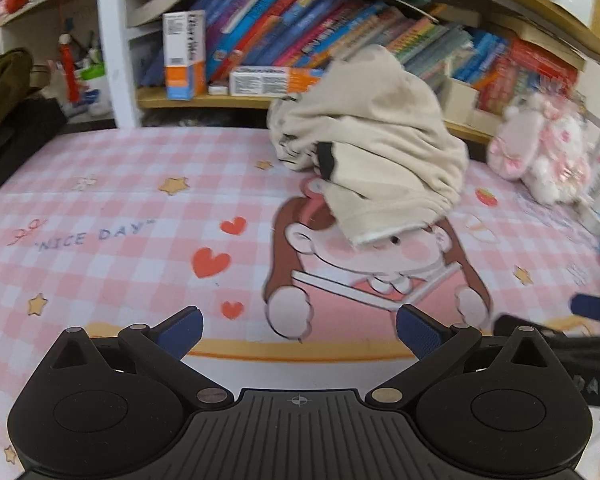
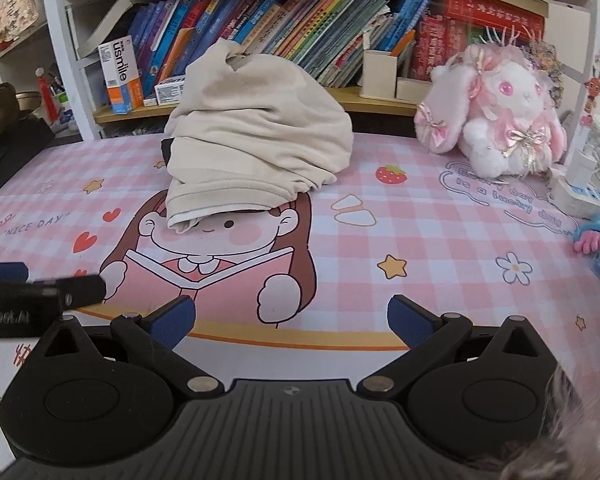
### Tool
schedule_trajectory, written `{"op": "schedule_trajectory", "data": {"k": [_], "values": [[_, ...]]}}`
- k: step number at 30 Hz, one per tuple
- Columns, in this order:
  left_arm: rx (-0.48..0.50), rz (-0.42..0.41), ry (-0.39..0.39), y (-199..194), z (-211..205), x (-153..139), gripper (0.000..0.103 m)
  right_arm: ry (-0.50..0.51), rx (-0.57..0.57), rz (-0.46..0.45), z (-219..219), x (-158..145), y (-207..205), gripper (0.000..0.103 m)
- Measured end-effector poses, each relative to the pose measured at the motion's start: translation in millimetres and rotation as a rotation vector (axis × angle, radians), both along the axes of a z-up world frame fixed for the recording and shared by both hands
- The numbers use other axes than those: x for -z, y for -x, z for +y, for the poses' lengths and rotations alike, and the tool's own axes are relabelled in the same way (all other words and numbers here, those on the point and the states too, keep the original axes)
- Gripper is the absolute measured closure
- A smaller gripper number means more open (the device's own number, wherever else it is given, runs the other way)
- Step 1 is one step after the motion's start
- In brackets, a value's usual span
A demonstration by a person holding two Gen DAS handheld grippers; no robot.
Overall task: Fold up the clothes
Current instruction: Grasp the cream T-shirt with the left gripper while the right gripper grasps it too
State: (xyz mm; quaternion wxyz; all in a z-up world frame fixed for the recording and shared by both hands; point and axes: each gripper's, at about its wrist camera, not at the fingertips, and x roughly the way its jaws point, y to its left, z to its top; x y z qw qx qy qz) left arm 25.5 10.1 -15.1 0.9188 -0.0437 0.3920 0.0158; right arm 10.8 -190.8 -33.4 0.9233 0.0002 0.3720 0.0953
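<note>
Beige garment (image 2: 256,136) sat bunched on table (image 2: 420,248), unfolded. Left hand-held gripper (image 1: 298,330), right hand-held gripper (image 2: 290,320) both spread, empty. Figured grab hem corners, pull flat.

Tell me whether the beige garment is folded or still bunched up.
Bunched up, not folded: the beige garment sits in a crumpled heap on the pink mat, one hem trailing forward.

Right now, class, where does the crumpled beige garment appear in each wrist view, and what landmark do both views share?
Left wrist: beige garment sits right of centre, upper half, heaped on the mat.
Right wrist: beige garment sits left of centre, upper half.
Shared landmark: the cartoon reading girl printed just below it.
</note>
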Motion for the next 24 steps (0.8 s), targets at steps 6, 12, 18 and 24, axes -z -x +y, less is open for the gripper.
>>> {"op": "schedule_trajectory", "data": {"k": [6,12,18,24], "values": [[0.03,-0.014,-0.045,-13,-2,4,0.0,-0.02,-0.007,0.01,-3,6,-9,0.0],[0.059,-0.026,-0.055,-36,-6,9,0.0,-0.072,0.03,0.013,-7,7,-27,0.0],[0.174,-0.065,-0.186,-69,-32,21,0.012,-0.129,0.084,0.028,-17,4,-42,0.002],[0.264,-0.122,-0.298,-93,-61,33,0.025,-0.141,0.091,0.059,-26,4,-42,0.006]]}}
